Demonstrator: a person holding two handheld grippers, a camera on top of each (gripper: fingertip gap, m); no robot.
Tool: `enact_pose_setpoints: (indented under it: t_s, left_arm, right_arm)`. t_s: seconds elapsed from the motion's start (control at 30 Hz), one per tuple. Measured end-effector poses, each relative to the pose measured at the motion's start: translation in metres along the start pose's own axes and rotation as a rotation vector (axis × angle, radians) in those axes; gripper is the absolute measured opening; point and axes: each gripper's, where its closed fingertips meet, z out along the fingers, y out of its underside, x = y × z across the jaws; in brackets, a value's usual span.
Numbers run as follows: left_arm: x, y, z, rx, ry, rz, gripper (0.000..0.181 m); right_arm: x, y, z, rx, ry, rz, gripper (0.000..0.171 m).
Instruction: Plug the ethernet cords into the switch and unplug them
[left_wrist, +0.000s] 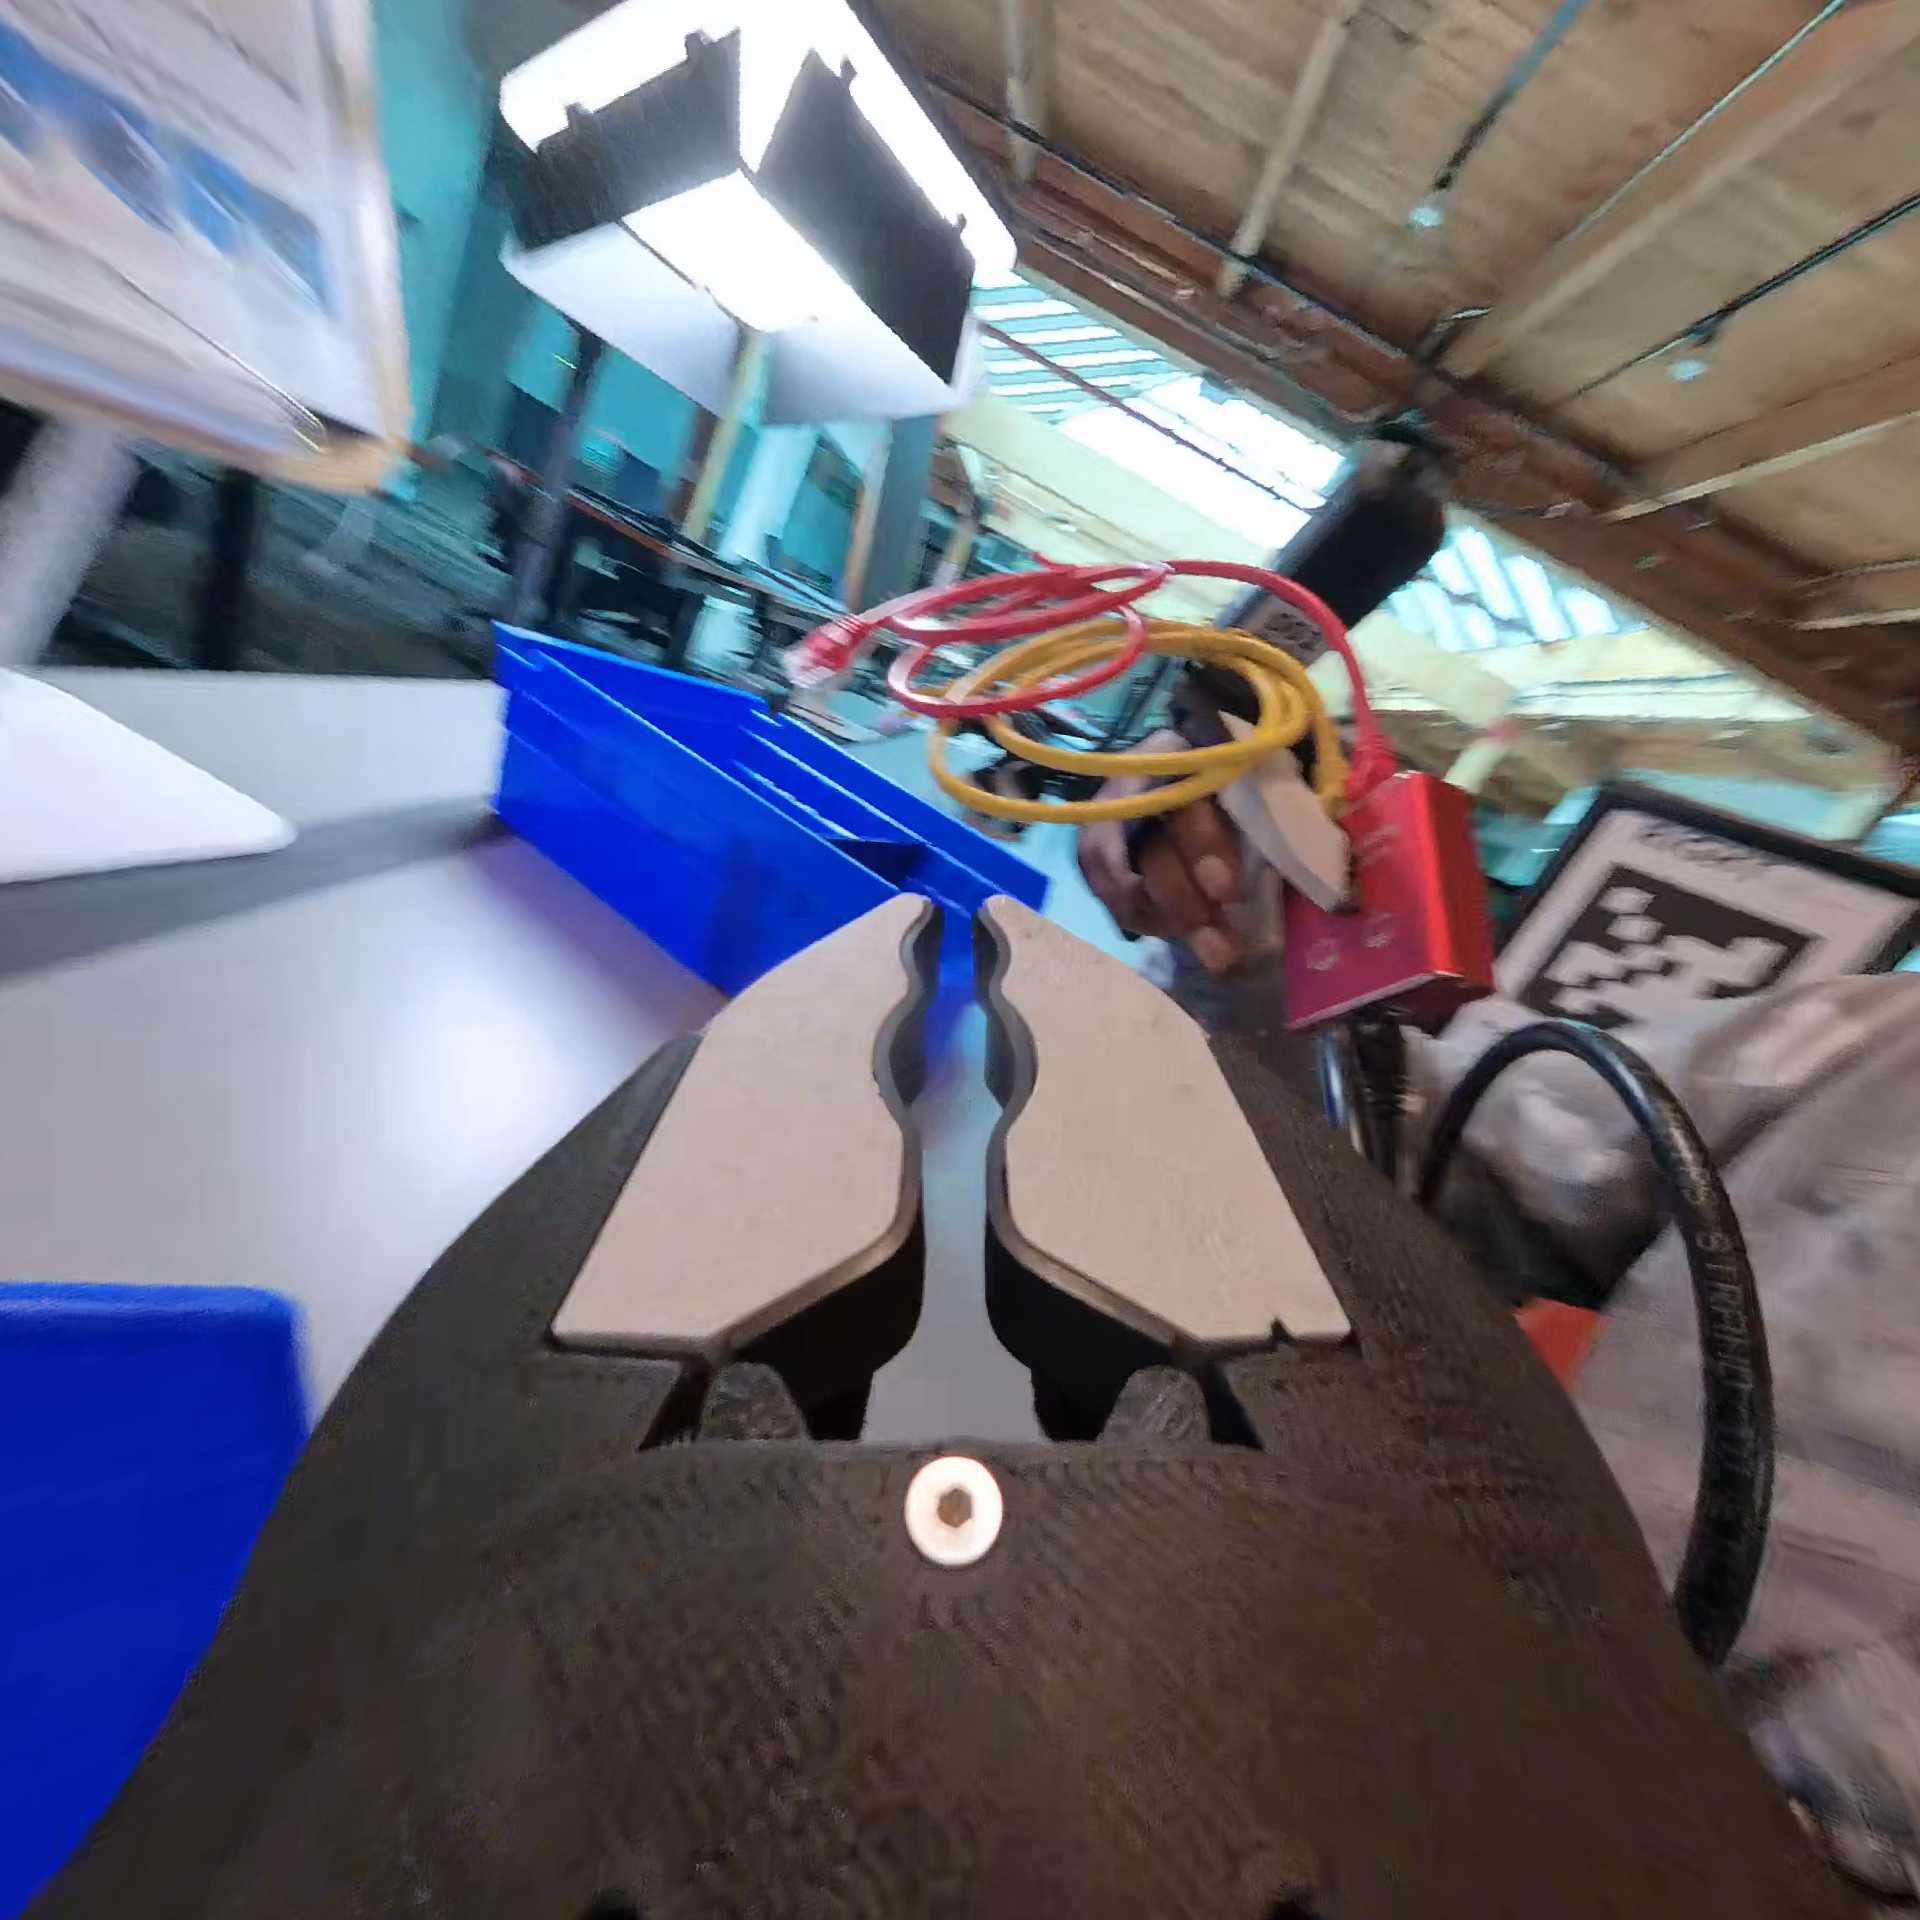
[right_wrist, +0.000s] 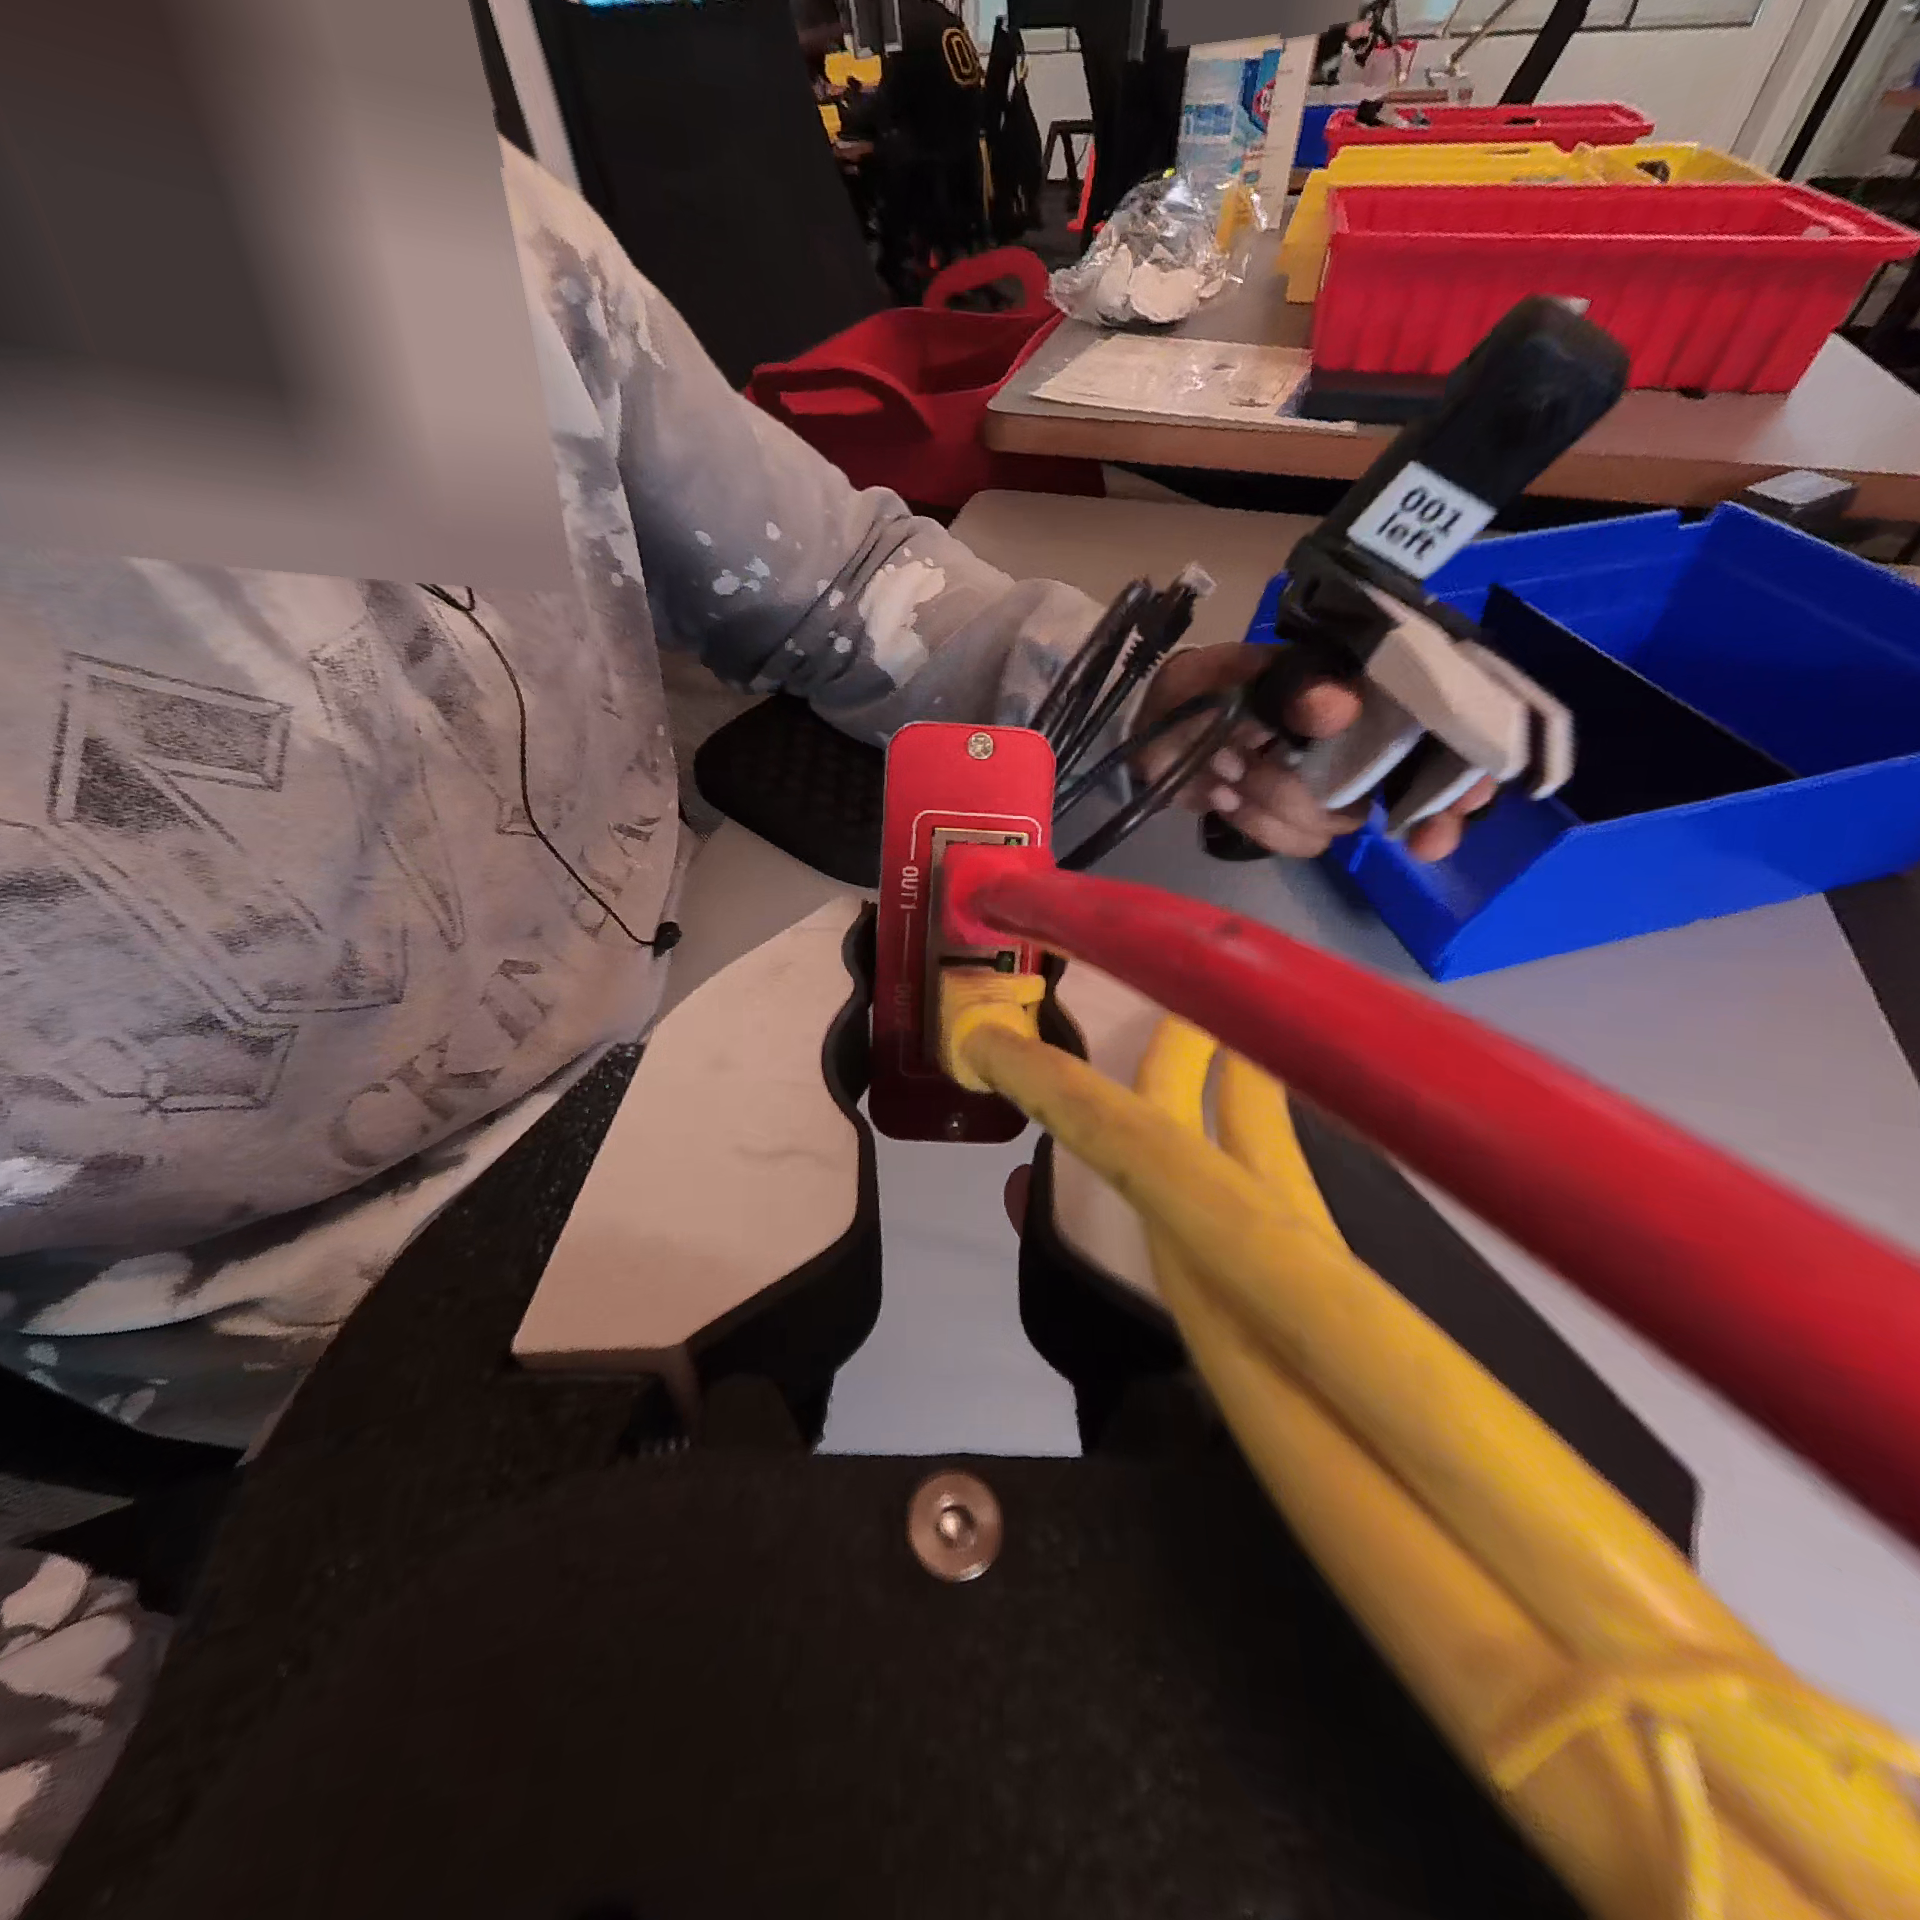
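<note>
My right gripper (right_wrist: 956, 1039) is shut on a small red switch (right_wrist: 914, 790) and holds it upright above the table. A red ethernet cord (right_wrist: 1351, 1049) is plugged into its upper port and a yellow cord (right_wrist: 1195, 1174) into the lower one. Both cords run back past the camera. In the left wrist view the switch (left_wrist: 1392, 904) hangs in the right gripper (left_wrist: 1299, 831), with the red cord (left_wrist: 1039, 623) and yellow cord (left_wrist: 1122, 727) looped in the air. My left gripper (left_wrist: 956, 914) is shut and empty. It also shows in the right wrist view (right_wrist: 1527, 748), to the switch's right.
An open blue bin (right_wrist: 1683, 831) stands on the grey table (left_wrist: 260, 1039) beside the left gripper. A bundle of black cords (right_wrist: 1122, 665) sits by the left hand. Red and yellow bins (right_wrist: 1558, 281) stand on a farther table. The person's torso is close on the left.
</note>
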Motion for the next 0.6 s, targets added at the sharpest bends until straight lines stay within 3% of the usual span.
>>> enact_pose_setpoints:
  t_s: [0.13, 0.27, 0.4, 0.6]
  left_arm:
    - [-0.011, -0.050, -0.030, 0.105, -0.166, 0.175, 0.006]
    - [0.042, -0.070, -0.033, 0.072, -0.002, 0.342, 0.009]
    - [0.088, -0.047, -0.016, -0.089, 0.137, 0.459, 0.016]
    - [0.111, 0.019, 0.016, -0.330, 0.237, 0.432, 0.032]
  right_arm:
    - [-0.013, -0.012, -0.002, 0.018, -0.026, -0.029, 0.027]
    - [-0.027, -0.011, 0.001, -0.011, -0.109, 0.014, 0.027]
    - [-0.020, 0.002, 0.013, -0.027, -0.153, 0.131, 0.027]
    - [0.010, 0.030, 0.037, -0.022, -0.157, 0.374, 0.026]
